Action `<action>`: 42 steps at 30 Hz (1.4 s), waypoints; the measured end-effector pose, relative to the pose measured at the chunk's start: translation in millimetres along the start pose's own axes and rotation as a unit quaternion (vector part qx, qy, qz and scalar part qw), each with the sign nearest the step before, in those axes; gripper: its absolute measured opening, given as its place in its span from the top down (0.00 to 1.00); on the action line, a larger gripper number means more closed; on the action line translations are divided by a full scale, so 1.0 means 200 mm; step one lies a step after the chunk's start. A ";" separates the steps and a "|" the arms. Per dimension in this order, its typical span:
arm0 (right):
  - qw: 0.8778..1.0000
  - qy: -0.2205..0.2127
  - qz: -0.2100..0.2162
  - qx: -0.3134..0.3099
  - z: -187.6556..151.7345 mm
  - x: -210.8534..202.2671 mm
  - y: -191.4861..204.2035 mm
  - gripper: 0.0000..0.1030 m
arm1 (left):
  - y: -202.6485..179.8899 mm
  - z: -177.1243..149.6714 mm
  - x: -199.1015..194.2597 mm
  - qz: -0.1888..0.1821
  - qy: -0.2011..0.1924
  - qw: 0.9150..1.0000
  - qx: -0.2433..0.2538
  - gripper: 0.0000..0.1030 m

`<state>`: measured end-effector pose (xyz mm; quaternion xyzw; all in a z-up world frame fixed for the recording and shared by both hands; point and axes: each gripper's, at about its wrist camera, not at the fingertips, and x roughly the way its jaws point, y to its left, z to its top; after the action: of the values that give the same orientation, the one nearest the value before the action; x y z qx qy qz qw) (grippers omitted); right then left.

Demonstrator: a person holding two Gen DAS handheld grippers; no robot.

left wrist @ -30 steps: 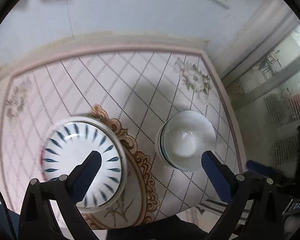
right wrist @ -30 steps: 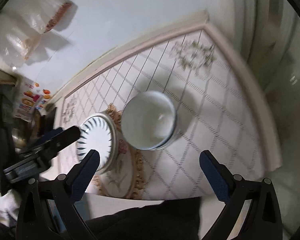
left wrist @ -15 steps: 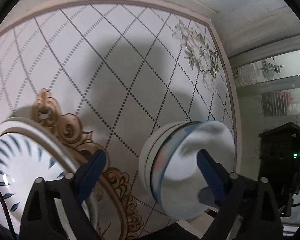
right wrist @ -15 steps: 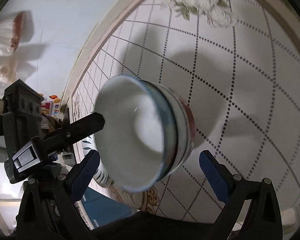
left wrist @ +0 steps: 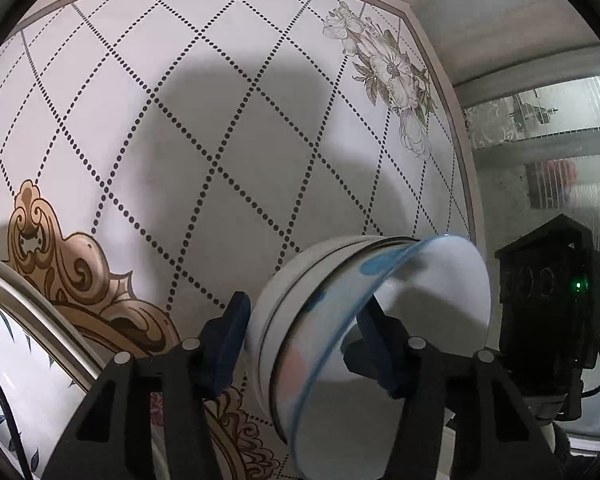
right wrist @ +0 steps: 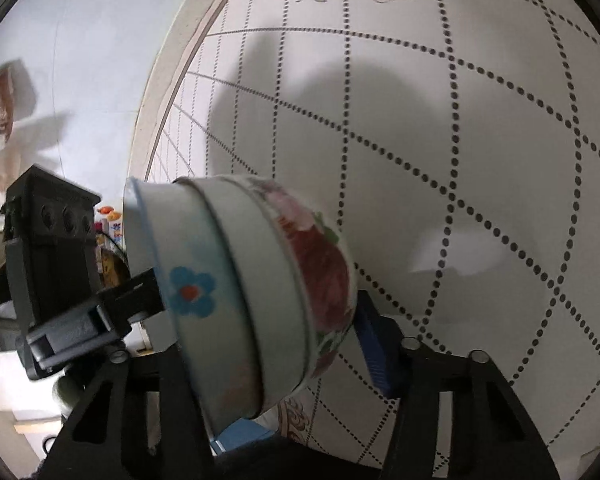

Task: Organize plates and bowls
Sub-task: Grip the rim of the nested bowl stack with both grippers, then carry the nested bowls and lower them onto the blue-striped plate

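My left gripper [left wrist: 300, 332] and my right gripper [right wrist: 260, 344] both straddle the stack of nested bowls [left wrist: 352, 320], which lies near the right edge of the table [left wrist: 220, 120]. Both pairs of jaws have just been closing, with the stack between them. In the left wrist view, one blue pad sits just outside the outer bowl's wall and the other is inside the top bowl; I cannot tell whether either pad presses yet. In the right wrist view, one pad [right wrist: 374, 344] lies against the red-flowered outer bowl; the opposite pad is hidden behind the stack, so I cannot tell contact there either.

The patterned plate [left wrist: 12, 380] lies at the lower left of the left view, well apart from the bowls. Between plate and bowls the tabletop is bare, and the whole far half up to the raised rim is open. Beyond the right edge stands ribbed glass [left wrist: 560, 160].

Both grippers point steeply downward at the table from opposite sides of the stack.
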<state>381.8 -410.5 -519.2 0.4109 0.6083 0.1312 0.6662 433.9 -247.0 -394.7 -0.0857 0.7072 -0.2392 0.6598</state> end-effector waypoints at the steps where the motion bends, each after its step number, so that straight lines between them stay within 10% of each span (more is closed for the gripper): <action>1: 1.000 -0.001 -0.003 -0.002 0.00 0.00 0.01 0.45 | 0.00 0.00 0.00 -0.001 -0.003 1.000 -0.002 0.49; 24: 0.997 -0.019 -0.038 -0.057 -0.02 -0.05 0.12 0.45 | -0.04 -0.05 -0.11 0.024 -0.048 0.998 0.012 0.51; 42: 0.989 0.015 -0.043 -0.142 -0.08 0.03 0.59 0.45 | 0.22 -0.22 -0.54 0.026 -0.105 0.993 -0.055 0.51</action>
<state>407.3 -326.4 -437.9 0.2839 0.6106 0.1938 0.7135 411.2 -151.9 -318.3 -0.1276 0.6477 -0.1725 0.7311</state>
